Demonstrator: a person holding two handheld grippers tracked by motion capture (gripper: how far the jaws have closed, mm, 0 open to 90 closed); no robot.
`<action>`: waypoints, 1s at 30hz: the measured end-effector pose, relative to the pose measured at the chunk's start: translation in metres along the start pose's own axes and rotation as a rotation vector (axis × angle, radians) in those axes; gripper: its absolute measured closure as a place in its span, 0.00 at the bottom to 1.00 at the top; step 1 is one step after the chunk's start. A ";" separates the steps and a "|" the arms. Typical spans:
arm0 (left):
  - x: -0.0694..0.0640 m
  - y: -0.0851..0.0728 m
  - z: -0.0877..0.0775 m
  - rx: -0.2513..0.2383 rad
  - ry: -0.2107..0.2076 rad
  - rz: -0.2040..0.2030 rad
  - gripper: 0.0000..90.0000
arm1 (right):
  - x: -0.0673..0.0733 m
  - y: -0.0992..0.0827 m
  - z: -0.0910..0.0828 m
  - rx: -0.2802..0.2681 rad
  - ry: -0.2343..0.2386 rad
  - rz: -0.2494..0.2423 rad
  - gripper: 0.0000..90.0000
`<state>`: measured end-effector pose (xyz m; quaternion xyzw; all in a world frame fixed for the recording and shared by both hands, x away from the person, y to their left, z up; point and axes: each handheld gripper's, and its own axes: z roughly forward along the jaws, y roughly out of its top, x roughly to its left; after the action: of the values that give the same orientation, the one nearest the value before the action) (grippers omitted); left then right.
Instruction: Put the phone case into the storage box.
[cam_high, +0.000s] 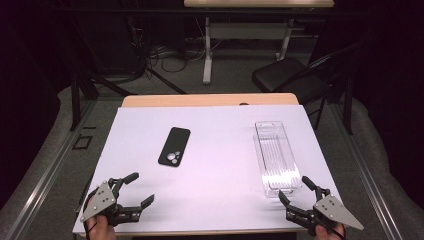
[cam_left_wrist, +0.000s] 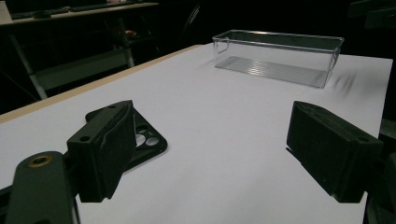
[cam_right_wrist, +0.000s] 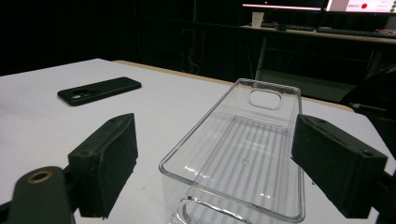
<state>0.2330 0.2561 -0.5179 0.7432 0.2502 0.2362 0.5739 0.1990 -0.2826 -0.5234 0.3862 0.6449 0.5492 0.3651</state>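
- While both hands rest at the near edge of the table (cam_high: 215, 210), which is covered in a white sheet, the two things on it lie untouched farther out.
- At the near left corner, the left gripper (cam_high: 139, 189) has its jaws spread wide apart with nothing between them; a grey three-cornered plate sits on top of it.
- From the left gripper view, that gripper (cam_left_wrist: 205, 149) points across the sheet, and its left jaw partly covers the near end of the phone (cam_left_wrist: 149, 140).
- A black phone (cam_high: 174, 146) lies flat, back side up with its camera lenses showing, left of the table's middle and well apart from both grippers.
- At the near right corner, the right gripper (cam_high: 294, 188) is likewise gaping, jaws empty, just short of the bin's near end.
- A clear plastic bin (cam_high: 276, 157), long and narrow, stands upright on the right side of the table with its long side running away from the person; it is empty.
- In the right gripper view, the right gripper (cam_right_wrist: 212, 158) looks along the bin (cam_right_wrist: 243, 154), whose near end lies between the two jaws, though no jaw can be seen touching it; the phone (cam_right_wrist: 99, 90) lies off to the left.
- Beyond the table, a dark folding chair (cam_high: 295, 77) and another table's legs (cam_high: 207, 50) stand on the grey floor.
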 end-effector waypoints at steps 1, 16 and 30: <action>0.000 0.000 0.000 0.001 -0.003 -0.004 0.18 | 0.000 0.000 0.000 0.003 0.002 -0.001 0.15; 0.002 -0.001 0.002 0.025 0.009 -0.032 0.18 | 0.000 0.001 -0.002 -0.003 0.003 0.000 0.15; 0.004 0.008 0.008 0.063 0.125 -0.126 0.18 | 0.000 0.001 0.001 -0.009 0.018 0.006 0.15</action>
<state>0.2417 0.2507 -0.5118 0.7275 0.3391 0.2376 0.5471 0.2001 -0.2818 -0.5222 0.3816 0.6447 0.5566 0.3591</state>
